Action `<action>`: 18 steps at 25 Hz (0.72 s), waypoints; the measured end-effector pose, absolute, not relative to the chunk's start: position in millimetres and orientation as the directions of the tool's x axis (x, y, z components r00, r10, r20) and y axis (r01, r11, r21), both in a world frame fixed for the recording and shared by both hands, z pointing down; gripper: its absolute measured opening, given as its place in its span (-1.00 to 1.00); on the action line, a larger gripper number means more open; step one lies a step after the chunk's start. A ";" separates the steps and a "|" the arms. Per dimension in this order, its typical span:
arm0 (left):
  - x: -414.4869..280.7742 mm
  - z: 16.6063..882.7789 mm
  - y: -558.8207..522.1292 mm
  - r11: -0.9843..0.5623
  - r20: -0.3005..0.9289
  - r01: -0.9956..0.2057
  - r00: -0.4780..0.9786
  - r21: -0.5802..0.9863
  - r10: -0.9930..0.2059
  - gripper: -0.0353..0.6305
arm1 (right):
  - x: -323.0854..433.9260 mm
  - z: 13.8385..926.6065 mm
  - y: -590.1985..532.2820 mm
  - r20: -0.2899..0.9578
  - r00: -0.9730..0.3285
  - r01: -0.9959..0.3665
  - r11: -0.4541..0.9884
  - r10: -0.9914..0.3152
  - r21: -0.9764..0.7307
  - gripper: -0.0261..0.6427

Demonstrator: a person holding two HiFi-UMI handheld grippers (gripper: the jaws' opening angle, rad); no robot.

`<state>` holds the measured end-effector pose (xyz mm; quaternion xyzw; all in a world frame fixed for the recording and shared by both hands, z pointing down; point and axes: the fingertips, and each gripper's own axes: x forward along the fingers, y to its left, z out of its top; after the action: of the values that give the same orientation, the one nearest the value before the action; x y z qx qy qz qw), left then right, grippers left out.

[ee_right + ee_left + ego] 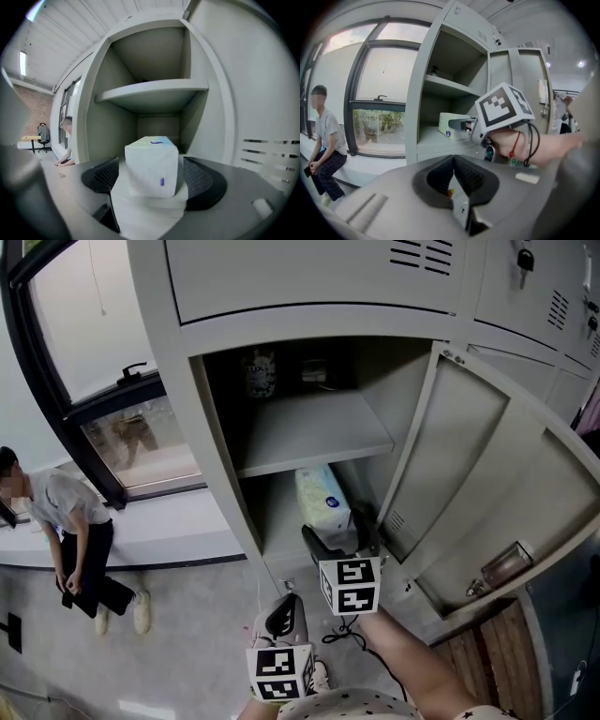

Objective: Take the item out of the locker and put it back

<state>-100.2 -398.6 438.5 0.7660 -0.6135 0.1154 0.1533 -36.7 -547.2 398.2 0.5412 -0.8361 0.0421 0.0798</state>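
1. Grey locker [220, 427], centre frame. Its door [487, 474] is swung out to the right, far edge cut off by the frame.
2. Seated person [80, 531] at the left edge.
3. White pack [323, 498] lies in the lower compartment under the shelf [314, 432], near end hidden behind the right claw [339, 532].
4. Right claw: jaws wide apart, pack between them, pads clear of both sides.
5. Left claw [453, 164], bottom centre: jaws pressed together, nothing in them.
6. Dim objects [261, 371] at the back of the upper shelf are too dark to identify.

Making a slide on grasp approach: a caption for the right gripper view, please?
Open right claw straddling, not touching, a white tissue pack in the lower compartment of the locker.
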 end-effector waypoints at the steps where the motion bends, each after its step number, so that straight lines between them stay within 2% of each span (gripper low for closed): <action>1: -99.1 437.2 -393.6 -0.198 0.362 -0.976 0.219 0.092 -0.906 -0.87 | -33.9 394.7 -536.6 0.166 -0.412 -0.908 0.419 -0.896 0.006 0.37; 3: -96.1 434.1 -383.0 -0.197 0.355 -0.976 0.216 0.089 -0.909 -0.87 | -28.6 389.0 -509.8 0.141 -0.442 -0.896 0.444 -0.886 -0.017 0.35; 5: -91.9 431.4 -370.8 -0.199 0.349 -0.976 0.216 0.086 -0.912 -0.87 | -22.2 387.6 -476.3 0.136 -0.476 -0.879 0.475 -0.869 -0.043 0.18; 6: -89.5 430.3 -364.1 -0.199 0.346 -0.976 0.217 0.086 -0.913 -0.87 | -18.3 388.8 -457.9 0.142 -0.493 -0.870 0.490 -0.858 -0.060 0.01; 9: -81.9 427.7 -345.4 -0.201 0.334 -0.976 0.218 0.086 -0.917 -0.87 | -6.2 395.9 -406.1 0.157 -0.544 -0.839 0.529 -0.825 -0.128 -0.79; 10: -78.8 427.0 -339.9 -0.204 0.329 -0.975 0.220 0.085 -0.918 -0.87 | -2.4 398.4 -391.6 0.158 -0.559 -0.829 0.540 -0.814 -0.147 -0.92; 18: -55.7 429.4 -294.9 -0.214 0.319 -0.973 0.229 0.083 -0.919 -0.87 | 24.3 417.2 -311.8 0.187 -0.573 -0.819 0.549 -0.798 -0.169 -0.93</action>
<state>-55.7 -294.9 429.4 0.7726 -0.6125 0.1009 0.1335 24.3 -311.8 417.2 0.4599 -0.8788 0.1193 0.0441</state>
